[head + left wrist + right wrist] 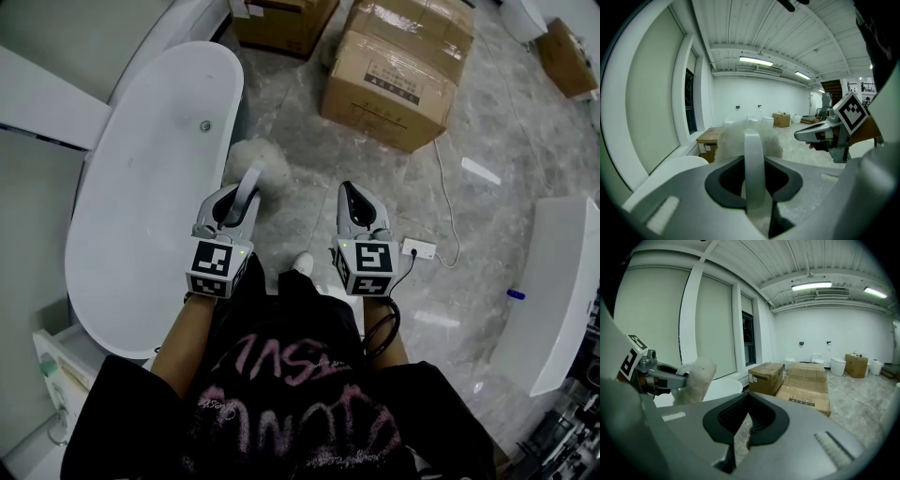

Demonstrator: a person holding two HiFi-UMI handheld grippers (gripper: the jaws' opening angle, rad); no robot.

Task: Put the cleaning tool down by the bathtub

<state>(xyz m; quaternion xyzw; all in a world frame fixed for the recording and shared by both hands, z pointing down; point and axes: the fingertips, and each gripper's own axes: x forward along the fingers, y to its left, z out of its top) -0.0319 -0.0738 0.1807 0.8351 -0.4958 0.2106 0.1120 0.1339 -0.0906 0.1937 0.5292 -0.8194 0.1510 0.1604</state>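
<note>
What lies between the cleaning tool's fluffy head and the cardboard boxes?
Only bare floor, as the head view shows; the left gripper holds the tool.

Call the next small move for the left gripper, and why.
Probably lower the left gripper straight down, then open it. It is shut on the cleaning tool by its handle, and the fluffy head sits over the floor right beside the bathtub, so the spot looks right. The right gripper is shut on nothing, clear of the tool.
</note>
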